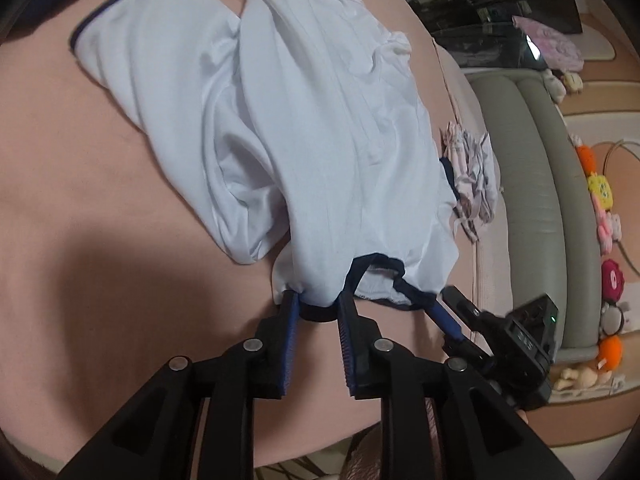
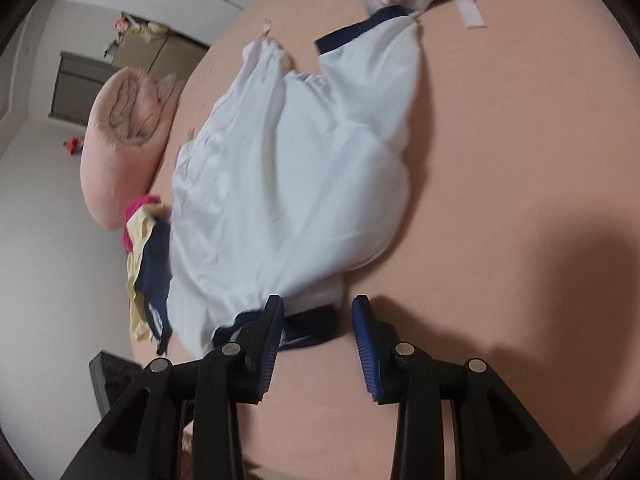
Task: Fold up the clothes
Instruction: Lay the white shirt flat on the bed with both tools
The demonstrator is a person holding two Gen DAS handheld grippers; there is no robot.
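1. Left wrist: left gripper (image 1: 318,306) jaws part-open, straddling the navy hem of the white garment (image 1: 304,128) without pinching; garment runs lengthwise away on the bed (image 1: 80,240).
2. Right wrist: right gripper (image 2: 318,316) jaws apart, gripping nothing; navy hem (image 2: 308,326) lies between them, toward the left jaw.

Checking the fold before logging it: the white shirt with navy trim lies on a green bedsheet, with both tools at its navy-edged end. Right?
Not quite: the bedsheet is pink, not green, as the right wrist view shows. The white shirt with navy trim lies on it, with the left tool and right tool at its navy-edged end.
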